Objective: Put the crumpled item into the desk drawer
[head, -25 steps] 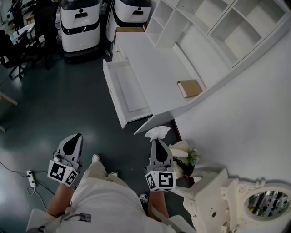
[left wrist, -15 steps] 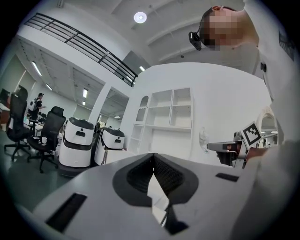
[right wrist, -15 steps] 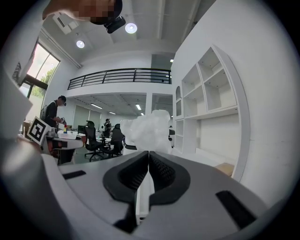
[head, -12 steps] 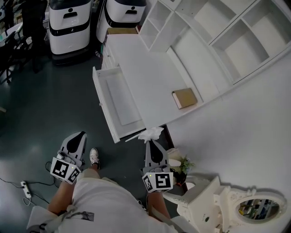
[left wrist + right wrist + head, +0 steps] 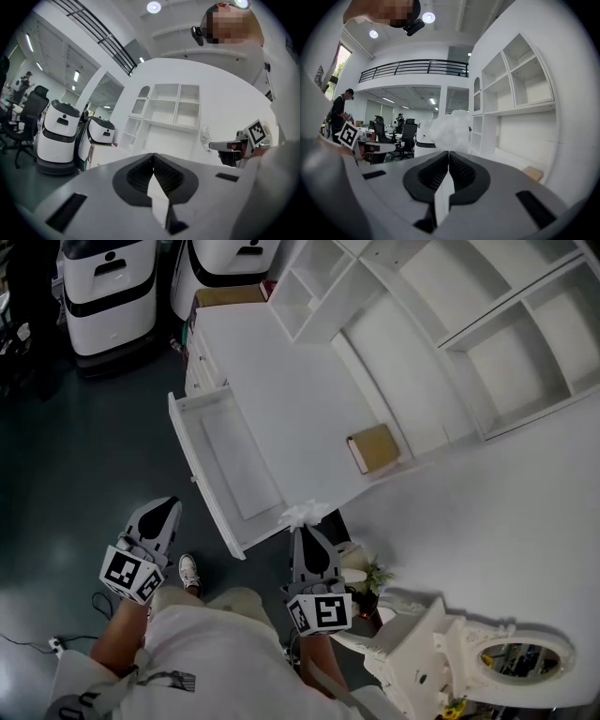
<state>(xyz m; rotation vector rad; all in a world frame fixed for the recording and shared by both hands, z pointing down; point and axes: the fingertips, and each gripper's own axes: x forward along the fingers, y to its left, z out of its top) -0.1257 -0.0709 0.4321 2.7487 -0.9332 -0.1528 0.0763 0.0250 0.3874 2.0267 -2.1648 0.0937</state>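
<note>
Your right gripper (image 5: 303, 531) pinches the crumpled paper (image 5: 305, 514) by a thin edge, at the desk's (image 5: 272, 371) near corner, just beside the open drawer (image 5: 230, 465). A loose hold like that could let the paper slip to the floor, or it could snag the drawer's front. Your left gripper (image 5: 166, 510) is pressed together on nothing.

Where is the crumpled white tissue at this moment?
In the head view, the crumpled tissue is pinched in the tip of the right gripper, at the near corner of the white desk, just right of the open drawer.
</note>
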